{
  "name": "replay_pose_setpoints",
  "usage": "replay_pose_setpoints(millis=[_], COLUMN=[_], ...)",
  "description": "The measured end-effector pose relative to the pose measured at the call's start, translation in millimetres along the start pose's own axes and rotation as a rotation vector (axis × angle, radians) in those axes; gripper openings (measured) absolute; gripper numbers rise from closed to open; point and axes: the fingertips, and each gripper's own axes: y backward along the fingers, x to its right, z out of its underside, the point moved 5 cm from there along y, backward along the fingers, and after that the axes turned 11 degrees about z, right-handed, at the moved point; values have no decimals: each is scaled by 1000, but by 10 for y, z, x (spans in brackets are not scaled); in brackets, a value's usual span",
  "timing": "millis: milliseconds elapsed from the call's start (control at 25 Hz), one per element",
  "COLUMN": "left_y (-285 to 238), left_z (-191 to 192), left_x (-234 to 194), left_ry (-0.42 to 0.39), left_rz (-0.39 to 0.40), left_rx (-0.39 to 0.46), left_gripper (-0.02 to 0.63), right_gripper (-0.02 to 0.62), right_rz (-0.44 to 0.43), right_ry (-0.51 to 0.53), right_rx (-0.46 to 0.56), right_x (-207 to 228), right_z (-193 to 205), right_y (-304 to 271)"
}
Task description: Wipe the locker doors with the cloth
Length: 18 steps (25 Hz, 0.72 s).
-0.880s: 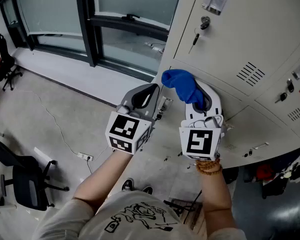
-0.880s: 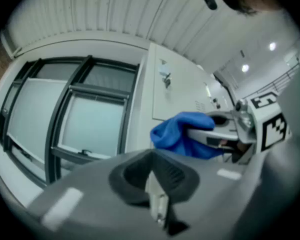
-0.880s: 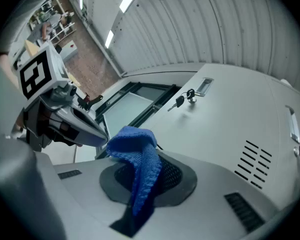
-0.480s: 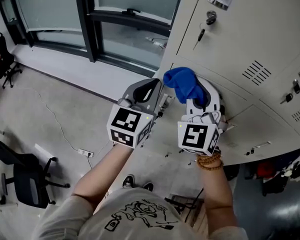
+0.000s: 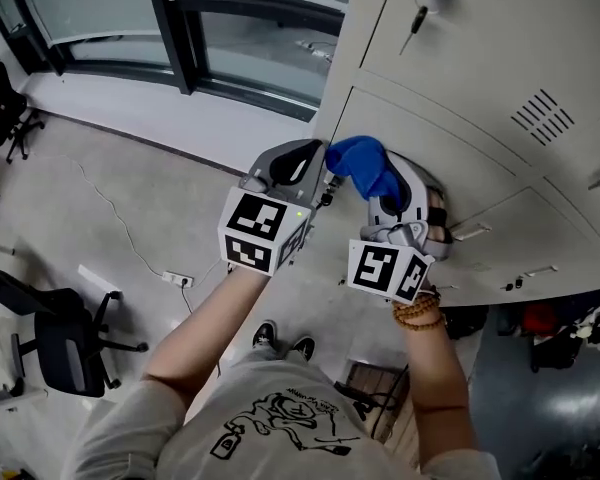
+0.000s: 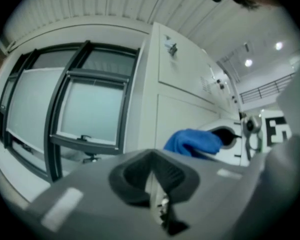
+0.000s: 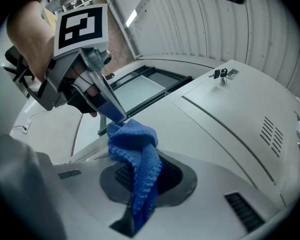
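right gripper [image 7: 140, 186] clamped on the blue cloth [image 7: 136, 149] dead center in its own view, head view only shows a bunch by the locker door [image 5: 470, 158], left gripper [image 6: 157, 186] pinched together, empty

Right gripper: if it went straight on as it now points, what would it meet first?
Probably the locker door, with the blue cloth clamped in the right gripper touching first; how near it is remains unclear.
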Motion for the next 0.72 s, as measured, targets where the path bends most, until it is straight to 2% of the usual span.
replay_pose_setpoints(millis=[720], left_y=[-57], left_z=[1191], left_x=[-172], left_ry=[63], left_rz=[-53], left_rx=[-138], left_gripper=[-2], right_gripper=[46], right_rz=[-197], right_ry=[20], right_rx=[-136], right_x=[-1422], right_z=[988], right_y=[178])
